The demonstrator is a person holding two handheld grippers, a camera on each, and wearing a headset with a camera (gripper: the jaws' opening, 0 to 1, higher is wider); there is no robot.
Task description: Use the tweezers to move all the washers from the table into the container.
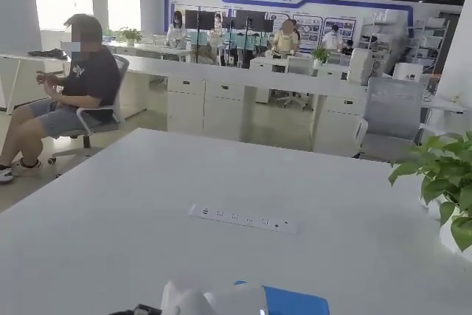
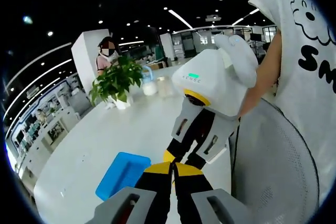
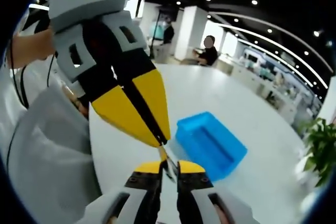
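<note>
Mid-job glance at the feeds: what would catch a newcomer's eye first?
The two grippers meeting tip to tip above the white table: in the right gripper view the left gripper, jaws together, points at the right gripper, which seems to pinch a thin pale sliver, possibly the tweezers. Just beyond them sits the open blue container, which looks empty from here.

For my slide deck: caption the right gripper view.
Left gripper and right gripper meet tip to tip near a blue container.

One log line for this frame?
left claw shut | right claw shut on tweezers | tips meeting | container on table
</note>
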